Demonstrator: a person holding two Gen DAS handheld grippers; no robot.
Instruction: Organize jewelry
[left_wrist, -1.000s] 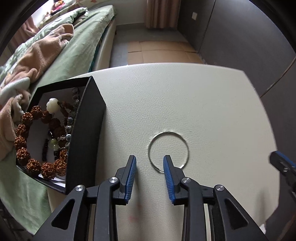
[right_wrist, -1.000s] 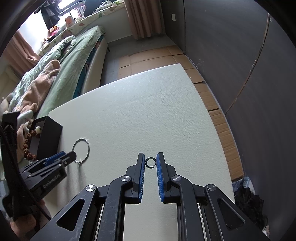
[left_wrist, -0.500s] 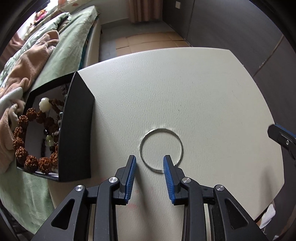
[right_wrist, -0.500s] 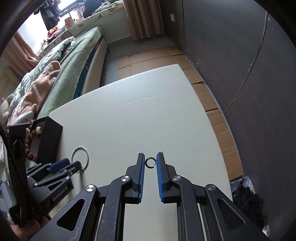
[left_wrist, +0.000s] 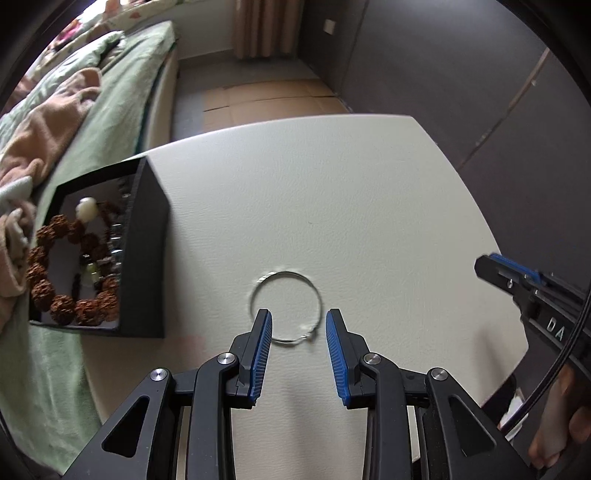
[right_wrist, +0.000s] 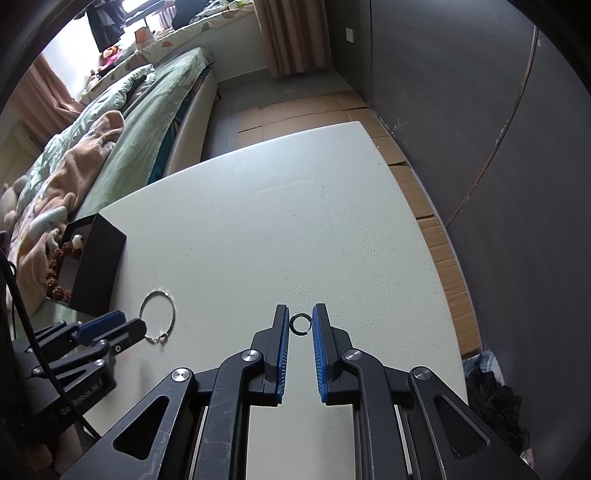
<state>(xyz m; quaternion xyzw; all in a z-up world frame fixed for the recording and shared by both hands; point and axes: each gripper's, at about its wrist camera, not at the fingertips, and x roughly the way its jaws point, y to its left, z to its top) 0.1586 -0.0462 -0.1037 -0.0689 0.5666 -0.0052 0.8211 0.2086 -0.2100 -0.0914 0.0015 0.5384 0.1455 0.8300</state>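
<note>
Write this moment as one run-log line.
left hand-held gripper: open at bangle | right hand-held gripper: open around small ring

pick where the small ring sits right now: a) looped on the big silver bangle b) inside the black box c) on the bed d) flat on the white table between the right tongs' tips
d: the small ring lies on the white table between the open tips of the right tongs, apart from the bangle and the black box.
</note>
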